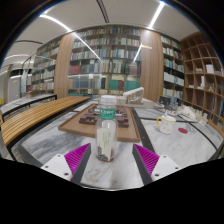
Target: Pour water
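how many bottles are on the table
1. The bottle stands upright on the table, between the tool's open fingers with a gap at each side, just before the wooden tray. Others may be hidden.

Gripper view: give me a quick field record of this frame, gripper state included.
setting: room with bookshelves along the back wall
surface: pale marble-look table
bottle: clear plastic bottle with a green label, cap on, upright, standing between the fingers
gripper: gripper open, a gap at each side of the bottle, magenta pads visible
tray: brown tray on the table just beyond the bottle
other items: small white cups beyond the fingers, on the table
pour: not started
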{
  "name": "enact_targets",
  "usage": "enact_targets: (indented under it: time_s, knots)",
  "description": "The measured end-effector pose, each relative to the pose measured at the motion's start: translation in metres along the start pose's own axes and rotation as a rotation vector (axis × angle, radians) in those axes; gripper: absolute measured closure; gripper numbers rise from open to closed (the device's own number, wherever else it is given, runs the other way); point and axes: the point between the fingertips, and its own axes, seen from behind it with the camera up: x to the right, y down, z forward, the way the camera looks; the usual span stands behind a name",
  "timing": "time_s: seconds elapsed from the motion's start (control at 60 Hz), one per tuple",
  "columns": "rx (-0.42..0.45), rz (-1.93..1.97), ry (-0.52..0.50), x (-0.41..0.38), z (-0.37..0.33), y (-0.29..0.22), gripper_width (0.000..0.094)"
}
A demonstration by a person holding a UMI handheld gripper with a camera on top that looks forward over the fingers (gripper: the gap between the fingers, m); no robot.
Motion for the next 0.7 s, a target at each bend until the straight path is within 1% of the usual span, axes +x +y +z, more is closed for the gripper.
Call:
enact_targets:
  time_s: [0.117, 0.183, 0.233, 0.283, 0.333, 0.45, 0.467, 0.5, 0.55, 0.617, 0.7]
  knots:
    - [0.047, -0.042, 0.010, -0.015, 0.046, -0.012, 0.0087]
    - [0.063, -0.053, 0.031, -0.018, 0.067, -0.014, 0.0114]
    - [0.074, -0.056, 0.038, -0.021, 0.079, -0.015, 0.0168]
    - [0.080, -0.057, 0.046, -0.019, 0.088, -0.013, 0.0250]
    - [0.092, -0.059, 0.070, -0.013, 0.091, -0.017, 0.0374]
    - [0.103, -0.013, 0.041, -0.017, 0.094, -0.017, 0.0454]
    - [0.105, -0.009, 0.037, -0.017, 0.094, -0.018, 0.0486]
    - [0.107, -0.003, 0.026, -0.016, 0.094, -0.018, 0.0513]
    - [0.105, -0.001, -0.003, -0.021, 0.093, -0.018, 0.0533]
    - [0.109, 0.004, -0.035, -0.033, 0.088, -0.022, 0.0534]
    - [0.142, 0.045, -0.081, -0.031, 0.076, -0.043, 0.0532]
